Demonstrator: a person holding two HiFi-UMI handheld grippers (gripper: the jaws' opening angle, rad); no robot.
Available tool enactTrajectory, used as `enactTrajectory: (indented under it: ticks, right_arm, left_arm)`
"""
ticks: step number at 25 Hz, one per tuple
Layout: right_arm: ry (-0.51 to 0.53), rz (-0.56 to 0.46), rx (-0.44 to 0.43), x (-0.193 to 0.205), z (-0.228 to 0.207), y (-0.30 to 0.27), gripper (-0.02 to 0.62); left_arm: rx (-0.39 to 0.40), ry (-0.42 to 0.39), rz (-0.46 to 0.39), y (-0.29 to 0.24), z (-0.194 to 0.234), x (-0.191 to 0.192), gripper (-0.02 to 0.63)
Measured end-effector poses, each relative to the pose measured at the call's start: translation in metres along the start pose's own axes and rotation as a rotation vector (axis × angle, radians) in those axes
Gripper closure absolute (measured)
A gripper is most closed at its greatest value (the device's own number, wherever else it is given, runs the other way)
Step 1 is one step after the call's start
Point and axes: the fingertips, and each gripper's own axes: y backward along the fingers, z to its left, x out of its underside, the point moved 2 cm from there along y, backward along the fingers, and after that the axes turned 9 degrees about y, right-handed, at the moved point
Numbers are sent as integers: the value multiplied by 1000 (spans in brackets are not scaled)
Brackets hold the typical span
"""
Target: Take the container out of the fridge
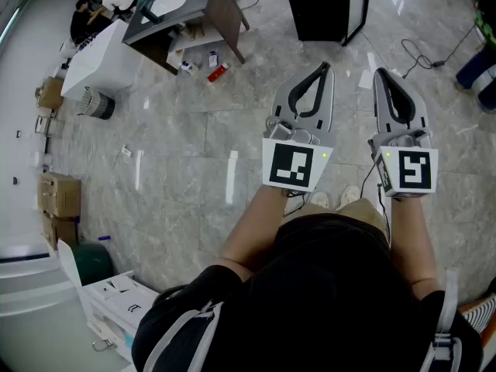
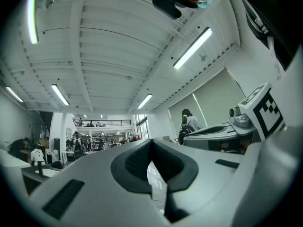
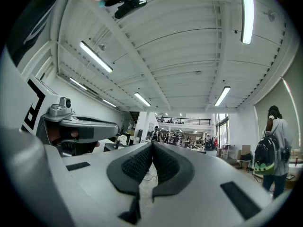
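No fridge and no container can be made out in any view. In the head view my left gripper (image 1: 322,68) and right gripper (image 1: 380,74) are held side by side in front of the body, above the marble floor (image 1: 194,177), jaws pointing away. The left gripper view shows my left gripper (image 2: 151,142) with its dark pads pressed together and nothing between them. My right gripper (image 3: 152,145) is shut the same way and holds nothing. Both gripper cameras look up at the ceiling and across a large open hall.
A tall black cabinet (image 1: 325,6) stands straight ahead. To the far left are a brown table (image 1: 194,10), a white counter (image 1: 101,60) and a wire basket (image 1: 97,103). Cardboard boxes (image 1: 58,196) line the left wall. A cable (image 1: 422,53) trails at the right. A person with a backpack (image 3: 272,160) stands nearby.
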Motion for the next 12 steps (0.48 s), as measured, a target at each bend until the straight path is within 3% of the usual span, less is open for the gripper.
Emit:
enactTrajectory:
  ticks: [12]
  right_arm:
    - [15,2,-19,-8,18,1,560]
  left_arm:
    - [12,-20,27,12,6,2,583]
